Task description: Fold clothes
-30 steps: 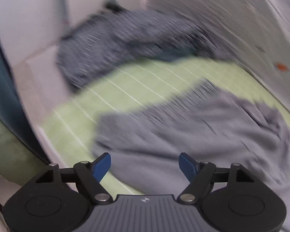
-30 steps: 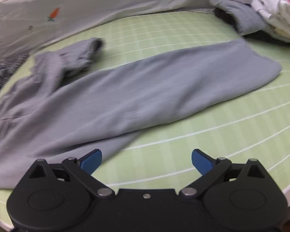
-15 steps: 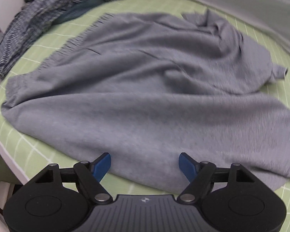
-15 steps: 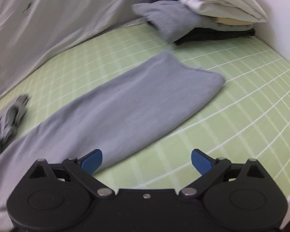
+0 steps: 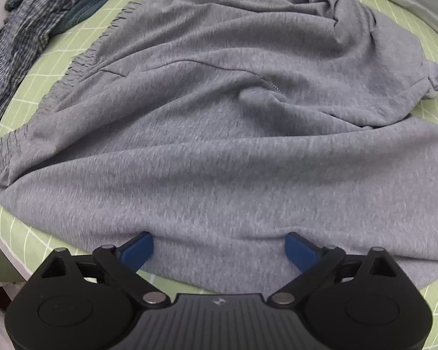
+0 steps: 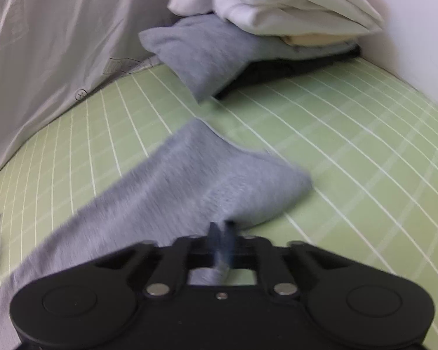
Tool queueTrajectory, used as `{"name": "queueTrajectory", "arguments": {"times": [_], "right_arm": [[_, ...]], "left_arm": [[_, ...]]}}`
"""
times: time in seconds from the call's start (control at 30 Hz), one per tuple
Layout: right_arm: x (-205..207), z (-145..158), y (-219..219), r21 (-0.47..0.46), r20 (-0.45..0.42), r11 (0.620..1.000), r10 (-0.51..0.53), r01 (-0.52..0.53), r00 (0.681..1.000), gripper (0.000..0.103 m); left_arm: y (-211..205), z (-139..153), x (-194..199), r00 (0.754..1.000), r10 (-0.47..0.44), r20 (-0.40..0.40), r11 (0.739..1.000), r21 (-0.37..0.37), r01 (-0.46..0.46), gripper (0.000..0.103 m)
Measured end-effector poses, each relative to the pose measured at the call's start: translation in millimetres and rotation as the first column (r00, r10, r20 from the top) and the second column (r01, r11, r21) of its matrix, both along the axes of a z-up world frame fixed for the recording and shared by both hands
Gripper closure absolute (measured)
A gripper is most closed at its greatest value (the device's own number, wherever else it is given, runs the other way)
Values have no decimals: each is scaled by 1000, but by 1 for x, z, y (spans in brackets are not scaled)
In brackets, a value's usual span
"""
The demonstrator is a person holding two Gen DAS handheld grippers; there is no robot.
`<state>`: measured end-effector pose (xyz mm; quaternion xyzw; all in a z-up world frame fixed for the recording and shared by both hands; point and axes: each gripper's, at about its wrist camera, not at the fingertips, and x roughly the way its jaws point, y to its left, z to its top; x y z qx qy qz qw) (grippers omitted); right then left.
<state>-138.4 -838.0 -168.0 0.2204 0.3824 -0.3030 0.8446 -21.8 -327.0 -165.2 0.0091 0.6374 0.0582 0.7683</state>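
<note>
The grey sweatpants (image 5: 219,134) lie spread across the green gridded mat (image 5: 81,40) that covers the tabletop, their gathered waistband toward the mat's left edge and a bunched, twisted fold at the far right. The left tongs (image 5: 219,248) have just been opening and now stand wide, their blue pads (image 5: 137,250) set down on the near hem of the sweatpants, the cloth lying between them but not pinched. Beyond the sweatpants, at the mat's far left corner, lies a crumpled striped garment (image 5: 23,29).

In the right wrist view, one leg of the sweatpants (image 6: 189,180) stretches across the mat (image 6: 365,151). The right tongs (image 6: 222,233) have just been closing and are clamped on the near edge of that leg, with grey cloth pinched between the pads. Well beyond the leg, at the mat's far end against the wall, sits a stack of folded clothes (image 6: 262,20).
</note>
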Motion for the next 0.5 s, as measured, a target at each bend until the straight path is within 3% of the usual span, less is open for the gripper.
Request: {"name": "queueTrajectory", "arguments": {"times": [0.17,0.23,0.3,0.4,0.43,0.5], "right_arm": [[65,20,25,-179,-32,972,148,-151,988,99],[95,26,45,-252,-64,936,237,-245,969,99],[127,27,74,-306,-118,875,357,-376,927,99],[158,16,109,-257,-155,807,509,-532,847,98],[163,12,114,-211,-144,806,534,-553,833,97],[162,9,117,-147,-111,826,533,-544,839,92]], "left_arm": [[-2,-2,9,998,-43,-35,999,20,44,0],[-1,-3,12,998,-45,-50,999,14,46,0],[2,-4,14,997,-37,-62,999,0,37,0],[6,-5,15,997,-21,-72,1000,-17,20,0],[8,-5,14,997,-16,-73,1000,-21,14,0],[9,-5,13,997,-3,-72,1000,-26,1,0]]}}
